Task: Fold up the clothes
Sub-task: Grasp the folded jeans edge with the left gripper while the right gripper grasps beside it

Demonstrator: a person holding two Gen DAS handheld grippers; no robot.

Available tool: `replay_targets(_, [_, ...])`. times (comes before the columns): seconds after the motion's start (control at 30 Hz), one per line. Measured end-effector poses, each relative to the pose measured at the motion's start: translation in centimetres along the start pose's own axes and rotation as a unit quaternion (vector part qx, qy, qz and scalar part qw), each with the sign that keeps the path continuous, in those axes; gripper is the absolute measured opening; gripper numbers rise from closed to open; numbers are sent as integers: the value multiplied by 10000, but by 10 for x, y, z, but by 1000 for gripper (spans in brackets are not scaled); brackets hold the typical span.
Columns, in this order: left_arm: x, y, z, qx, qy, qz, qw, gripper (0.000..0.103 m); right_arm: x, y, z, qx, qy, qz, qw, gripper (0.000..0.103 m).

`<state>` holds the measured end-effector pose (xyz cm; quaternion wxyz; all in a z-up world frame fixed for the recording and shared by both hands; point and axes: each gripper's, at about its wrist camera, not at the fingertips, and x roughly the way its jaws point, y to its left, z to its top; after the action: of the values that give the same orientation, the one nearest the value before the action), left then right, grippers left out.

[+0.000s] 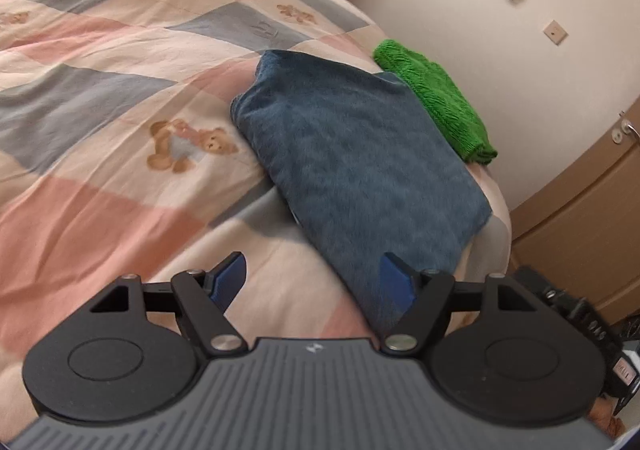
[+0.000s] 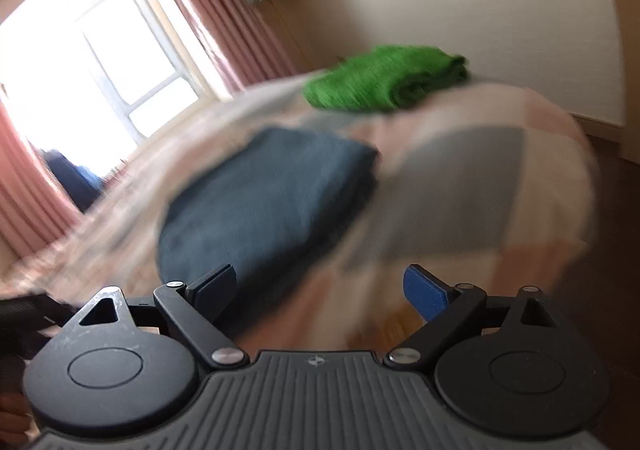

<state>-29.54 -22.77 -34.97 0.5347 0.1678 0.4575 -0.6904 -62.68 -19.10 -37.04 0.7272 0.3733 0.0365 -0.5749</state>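
A folded dark blue cloth lies on the bed near its corner. A folded green cloth lies just beyond it at the bed's edge. My left gripper is open and empty, just short of the blue cloth's near end. In the blurred right wrist view the blue cloth lies ahead to the left and the green cloth farther back. My right gripper is open and empty above the bed, close to the blue cloth's near edge.
The bed has a pink, grey and cream patchwork cover with teddy bear prints. A wooden door and cream wall stand right of the bed. A window with pink curtains shows in the right wrist view.
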Motion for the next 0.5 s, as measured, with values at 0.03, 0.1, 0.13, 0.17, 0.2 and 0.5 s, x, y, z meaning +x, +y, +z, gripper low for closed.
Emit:
replay_targets(0.03, [6, -1, 9, -27, 85, 37, 10000, 70, 7, -4, 12, 26, 3, 154, 9999, 93])
replay_targets(0.1, [14, -3, 23, -167, 286, 90, 9994, 69, 23, -4, 32, 13, 187, 195, 9996, 92])
replay_targets(0.13, [17, -3, 30, -281, 384, 96, 9988, 69, 32, -2, 40, 18, 322, 183, 9993, 92])
replay_targets(0.17, [17, -4, 37, -430, 437, 51, 9981, 68, 40, 0, 48, 63, 503, 127, 9986, 89])
replay_targets(0.2, [14, -6, 44, -572, 431, -3, 9974, 67, 46, 4, 56, 127, 691, 75, 9975, 88])
replay_targets(0.5, [-4, -29, 91, -920, 576, -304, 9936, 66, 60, 52, 172, -176, 1393, 178, 9899, 78])
